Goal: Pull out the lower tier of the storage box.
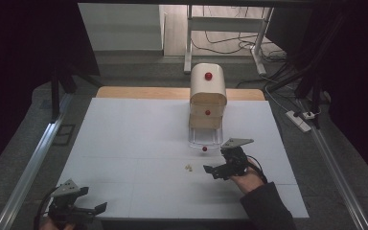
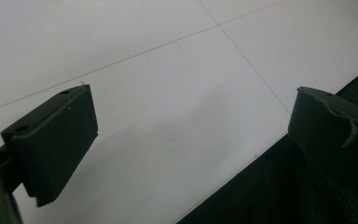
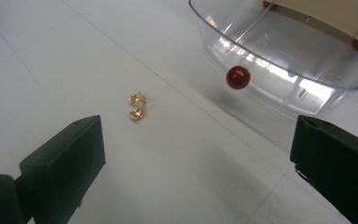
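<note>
Tongs in my right hand (image 1: pixel 214 168) gape wide, empty, aimed at the gold earrings (image 3: pixel 136 106) beside the pulled-out clear drawer (image 3: pixel 284 51), ready to pinch; left tongs (image 1: pixel 92 200) idle open.

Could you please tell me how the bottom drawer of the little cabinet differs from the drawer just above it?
The bottom drawer is pulled out toward the person, while the middle drawer sits pushed in. The bottom drawer looks clear, see-through plastic; the middle drawer shows a pale wooden front. The bottom drawer's inside is on show from above; the middle drawer's is hidden. Both carry a small round red knob at the front and belong to the same cabinet.
</note>
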{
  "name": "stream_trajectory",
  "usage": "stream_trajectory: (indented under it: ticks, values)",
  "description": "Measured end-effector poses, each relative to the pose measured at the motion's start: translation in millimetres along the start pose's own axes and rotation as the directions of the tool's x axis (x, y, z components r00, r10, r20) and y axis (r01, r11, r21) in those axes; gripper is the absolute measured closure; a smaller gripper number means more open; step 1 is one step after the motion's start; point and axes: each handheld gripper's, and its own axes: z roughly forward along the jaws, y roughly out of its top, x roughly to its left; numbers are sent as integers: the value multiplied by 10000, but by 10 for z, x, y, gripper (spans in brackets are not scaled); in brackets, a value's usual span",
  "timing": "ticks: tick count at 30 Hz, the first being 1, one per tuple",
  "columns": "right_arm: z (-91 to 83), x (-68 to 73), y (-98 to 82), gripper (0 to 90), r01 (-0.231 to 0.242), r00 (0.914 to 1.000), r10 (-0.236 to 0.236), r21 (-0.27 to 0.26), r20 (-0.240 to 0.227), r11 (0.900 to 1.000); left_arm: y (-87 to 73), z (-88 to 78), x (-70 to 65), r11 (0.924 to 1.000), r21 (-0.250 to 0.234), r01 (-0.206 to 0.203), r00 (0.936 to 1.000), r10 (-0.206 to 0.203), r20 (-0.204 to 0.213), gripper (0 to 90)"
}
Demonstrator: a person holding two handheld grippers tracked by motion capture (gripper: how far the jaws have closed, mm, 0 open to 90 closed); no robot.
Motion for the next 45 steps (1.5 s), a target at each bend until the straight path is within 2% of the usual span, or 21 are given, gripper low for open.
stream_trajectory:
  ticks: [12,20,29,45]
  values:
    - [-130,48,-201,24,38,10000,-37,-65,25,10000,-7,-11,4,9999,-105,2,9999,-1,105,8]
    - [-234,54,-368,0,4,9998,-6,61,204,10000,-5,-7,3,10000,-77,-24,9999,25,116,8]
    - [-380,32,-568,0,-215,9983,208,122,538,9997,-3,-5,1,10000,-40,-49,9999,49,103,8]
    - [-638,-11,-864,0,-914,9907,931,-212,987,9956,-2,-3,-1,10000,-28,-49,9999,49,103,6]
